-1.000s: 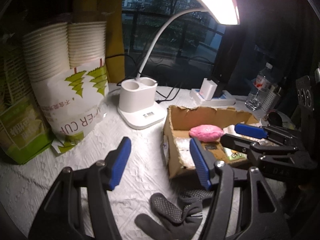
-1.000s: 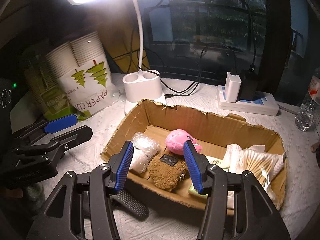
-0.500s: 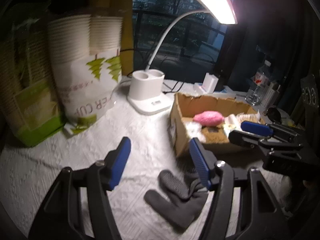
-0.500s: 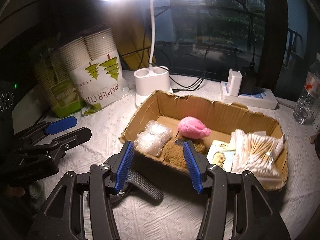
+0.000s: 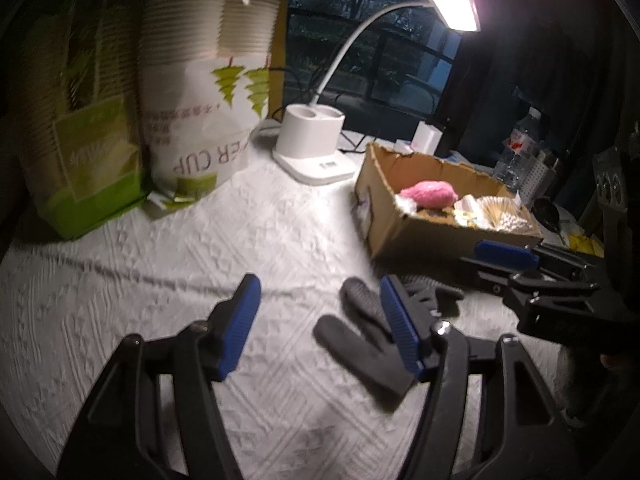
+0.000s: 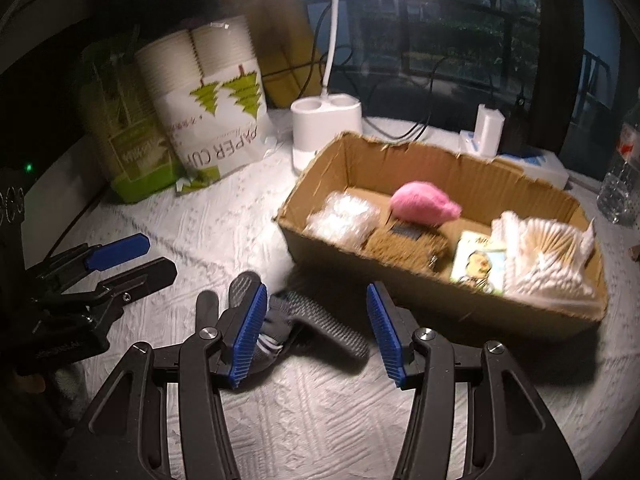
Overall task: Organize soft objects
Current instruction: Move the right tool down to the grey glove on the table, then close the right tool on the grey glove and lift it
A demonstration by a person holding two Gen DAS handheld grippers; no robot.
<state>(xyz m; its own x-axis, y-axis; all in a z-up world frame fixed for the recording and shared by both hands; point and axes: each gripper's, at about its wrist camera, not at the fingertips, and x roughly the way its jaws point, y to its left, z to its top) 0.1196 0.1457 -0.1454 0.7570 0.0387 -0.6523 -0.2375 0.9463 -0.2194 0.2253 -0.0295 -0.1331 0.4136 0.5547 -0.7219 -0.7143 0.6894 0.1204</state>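
Right wrist: grey glove (image 6: 316, 320) on cloth between spread, empty right hand-held gripper (image 6: 316, 338) jaws.

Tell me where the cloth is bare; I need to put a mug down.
Free: the cloth between the cup bags, the lamp base and the box. Crowded: beside the box, where the glove lies near both claws.

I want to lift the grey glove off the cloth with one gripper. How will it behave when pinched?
The grey glove lies flat and crumpled, so it will probably droop from wherever it is pinched. Its dotted palm looks grippy, so slipping seems unlikely. Its fingers splay apart and may trail on the white cloth.
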